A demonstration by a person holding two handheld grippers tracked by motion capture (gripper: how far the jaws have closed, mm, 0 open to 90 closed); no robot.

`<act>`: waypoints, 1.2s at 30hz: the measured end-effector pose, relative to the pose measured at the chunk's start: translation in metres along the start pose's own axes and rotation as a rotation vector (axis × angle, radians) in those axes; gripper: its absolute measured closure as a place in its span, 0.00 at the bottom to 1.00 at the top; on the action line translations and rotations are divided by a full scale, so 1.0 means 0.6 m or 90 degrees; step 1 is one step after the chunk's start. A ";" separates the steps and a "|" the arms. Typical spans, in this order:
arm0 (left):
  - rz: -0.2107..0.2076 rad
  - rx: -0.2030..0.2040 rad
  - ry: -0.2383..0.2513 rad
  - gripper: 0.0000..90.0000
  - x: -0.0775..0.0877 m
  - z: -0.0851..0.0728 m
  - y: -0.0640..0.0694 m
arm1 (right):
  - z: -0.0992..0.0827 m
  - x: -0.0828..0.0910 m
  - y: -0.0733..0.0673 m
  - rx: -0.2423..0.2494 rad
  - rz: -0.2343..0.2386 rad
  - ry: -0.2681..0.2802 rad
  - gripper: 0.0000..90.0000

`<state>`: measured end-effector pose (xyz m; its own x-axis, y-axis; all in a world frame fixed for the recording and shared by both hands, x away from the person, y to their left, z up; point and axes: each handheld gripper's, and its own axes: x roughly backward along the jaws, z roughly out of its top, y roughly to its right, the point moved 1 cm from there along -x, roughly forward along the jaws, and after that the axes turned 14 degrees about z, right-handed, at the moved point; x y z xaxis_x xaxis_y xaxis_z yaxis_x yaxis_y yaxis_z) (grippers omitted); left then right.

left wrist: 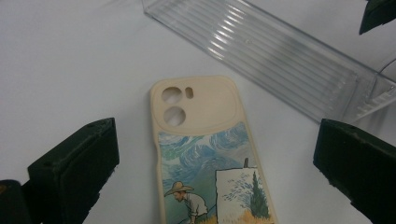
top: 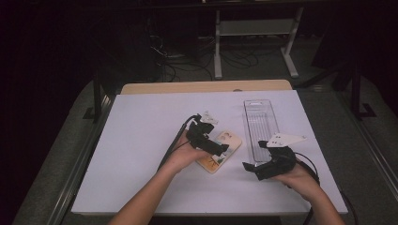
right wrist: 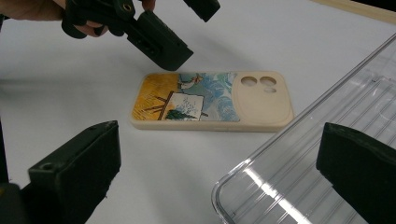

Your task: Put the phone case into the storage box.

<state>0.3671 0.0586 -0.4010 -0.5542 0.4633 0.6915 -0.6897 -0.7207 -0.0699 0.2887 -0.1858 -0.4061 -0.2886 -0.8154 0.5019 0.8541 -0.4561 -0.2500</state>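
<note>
Two hand-held claws work over a painted phone case on a white desk.

From left: the left claw (top: 217, 143), gripped in the person's left hand (top: 184, 154), hangs just above the phone case (top: 224, 151) with its jaws spread wide, one to each side of the case and touching neither edge. The cream case lies flat near the middle of the desk (top: 141, 140), painted back up, its camera cut-outs pointing toward the far edge. Just beside it, toward the right edge, a clear ribbed plastic tray (top: 260, 123) lies lengthwise, reaching toward the far right corner. Nearest the right edge, the right claw (top: 251, 167) hovers by the tray's near end, jaws likewise wide apart and holding nothing.
</note>
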 end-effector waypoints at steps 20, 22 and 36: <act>0.018 -0.004 -0.042 0.00 -0.033 -0.032 0.012 | 0.000 0.000 0.000 0.000 0.000 0.002 0.00; 0.021 -0.007 -0.047 0.00 -0.036 -0.034 0.015 | 0.000 0.000 0.000 0.000 0.000 0.002 0.00; 0.029 -0.025 -0.077 0.00 -0.057 -0.050 0.030 | 0.000 0.000 0.000 -0.001 0.001 0.000 0.00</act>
<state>0.3598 0.0456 -0.4476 -0.5265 0.3640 0.7683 -0.6848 -0.7171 -0.1295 0.2888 -0.1859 -0.4061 -0.2872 -0.8158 0.5020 0.8539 -0.4556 -0.2518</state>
